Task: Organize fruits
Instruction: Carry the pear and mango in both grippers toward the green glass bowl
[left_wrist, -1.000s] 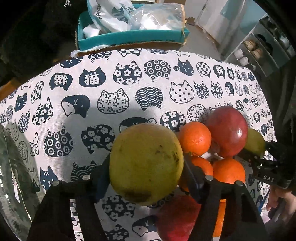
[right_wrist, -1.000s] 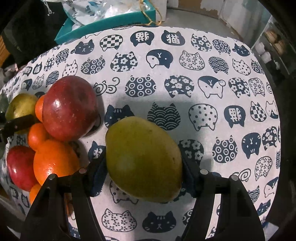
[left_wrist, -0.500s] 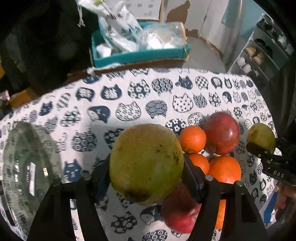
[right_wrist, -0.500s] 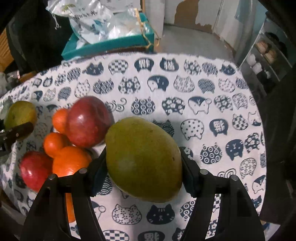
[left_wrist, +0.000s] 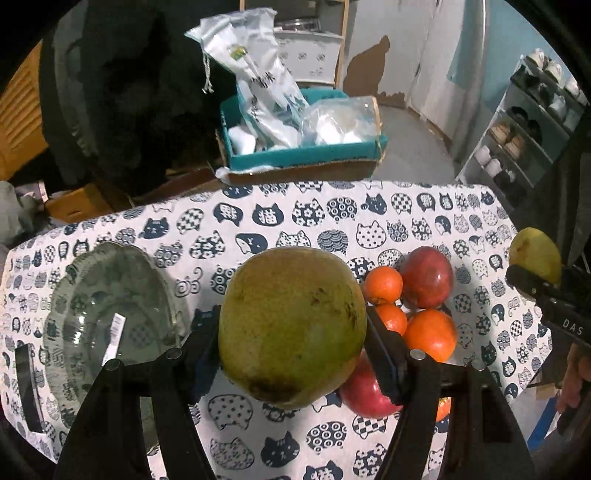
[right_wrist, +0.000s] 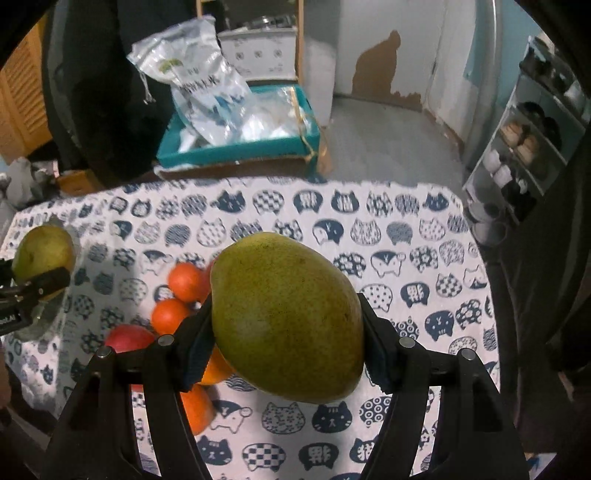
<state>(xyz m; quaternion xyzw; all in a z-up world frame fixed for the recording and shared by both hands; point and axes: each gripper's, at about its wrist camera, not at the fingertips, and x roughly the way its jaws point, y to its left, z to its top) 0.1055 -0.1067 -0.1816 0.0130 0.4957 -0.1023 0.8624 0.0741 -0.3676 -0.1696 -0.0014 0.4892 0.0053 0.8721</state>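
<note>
My left gripper (left_wrist: 291, 332) is shut on a green-yellow mango (left_wrist: 291, 325) and holds it high above the cat-print tablecloth (left_wrist: 295, 218). My right gripper (right_wrist: 286, 328) is shut on a second green mango (right_wrist: 284, 317), also lifted; it shows at the right edge of the left wrist view (left_wrist: 535, 254). A pile of oranges (left_wrist: 430, 334) and red apples (left_wrist: 426, 277) lies on the cloth to the right of the left mango. A clear glass bowl (left_wrist: 110, 317) stands at the left of the table.
A teal box (left_wrist: 303, 147) with plastic bags stands beyond the table's far edge. A shoe rack (left_wrist: 524, 122) is at the right. A dark phone-like object (left_wrist: 27, 387) lies left of the bowl.
Both grippers have risen with their mangoes, so the table looks smaller and farther. The glass bowl has come fully into the left wrist view.
</note>
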